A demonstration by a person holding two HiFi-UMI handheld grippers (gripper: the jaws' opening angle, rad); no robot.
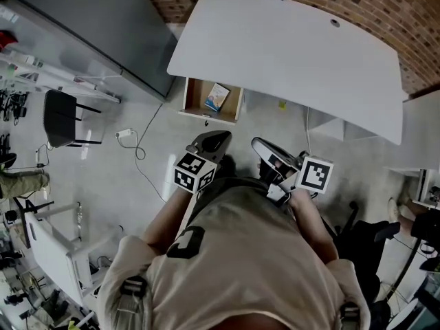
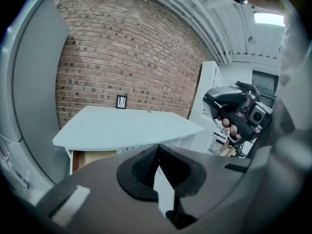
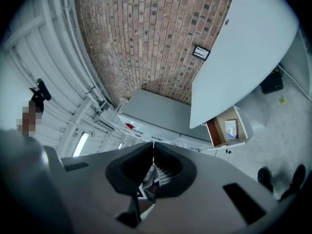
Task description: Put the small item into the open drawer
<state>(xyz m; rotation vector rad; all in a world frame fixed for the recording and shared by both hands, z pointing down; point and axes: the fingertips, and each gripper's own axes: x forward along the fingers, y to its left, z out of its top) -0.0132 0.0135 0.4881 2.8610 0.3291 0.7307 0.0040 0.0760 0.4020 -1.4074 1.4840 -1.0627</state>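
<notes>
A person stands well apart from a curved white desk [image 1: 289, 53]. Its open wooden drawer [image 1: 195, 99] holds a small blue-and-white card [image 1: 217, 96], so placing looks done and no reach seems needed. The grey left gripper [image 1: 221, 139] and grey right gripper [image 1: 256, 144] are closed and empty. The card's print is unreadable, and the desk hides the drawer's back.

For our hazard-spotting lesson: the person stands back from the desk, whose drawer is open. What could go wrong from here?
1. A cable lies on the floor, left of the open drawer in the head view; a foot could catch it on the way in.
2. The drawer juts out from under the desk; a leg might knock it.
</notes>
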